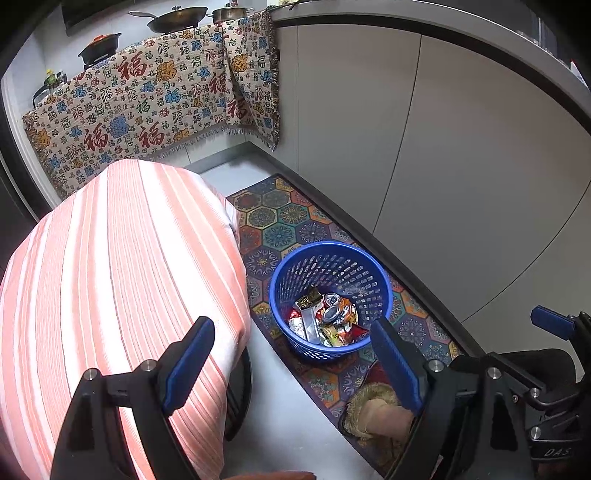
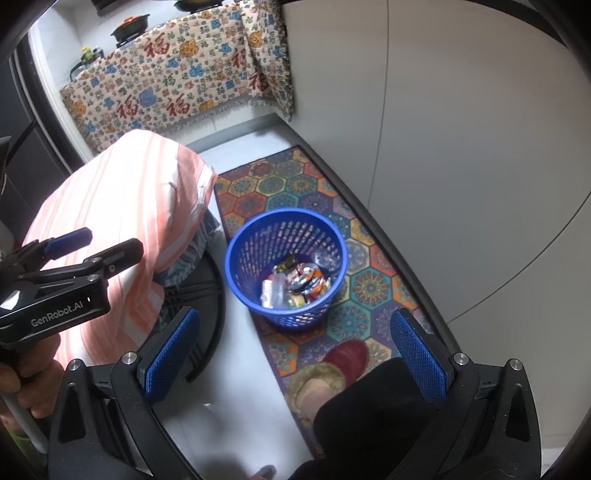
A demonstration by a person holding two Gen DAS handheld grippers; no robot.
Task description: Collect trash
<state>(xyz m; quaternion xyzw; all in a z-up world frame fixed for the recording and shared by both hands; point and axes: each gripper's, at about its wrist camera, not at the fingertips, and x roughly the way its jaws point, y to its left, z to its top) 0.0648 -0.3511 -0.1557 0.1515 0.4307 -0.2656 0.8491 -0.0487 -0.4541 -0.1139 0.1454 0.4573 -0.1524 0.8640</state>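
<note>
A blue plastic basket [image 1: 291,271] stands on a patterned floor mat; it also shows in the right wrist view [image 2: 242,236]. Inside lie a crushed can [image 1: 334,308], wrappers and other trash [image 2: 295,282]. My left gripper [image 1: 291,363] is open and empty, held above the floor in front of the basket; it also shows from the side in the right wrist view [image 2: 107,243]. My right gripper [image 2: 295,354] is open and empty, above the mat near the basket; part of it shows at the right edge of the left wrist view [image 1: 554,321].
A table with an orange-striped cloth [image 1: 110,280] stands left of the basket. A patterned mat [image 2: 317,195] runs along grey cabinets [image 1: 461,147]. The person's red slipper and foot [image 2: 332,369] stand on the mat. A printed cloth [image 1: 147,110] hangs over a counter with pans [image 1: 177,16].
</note>
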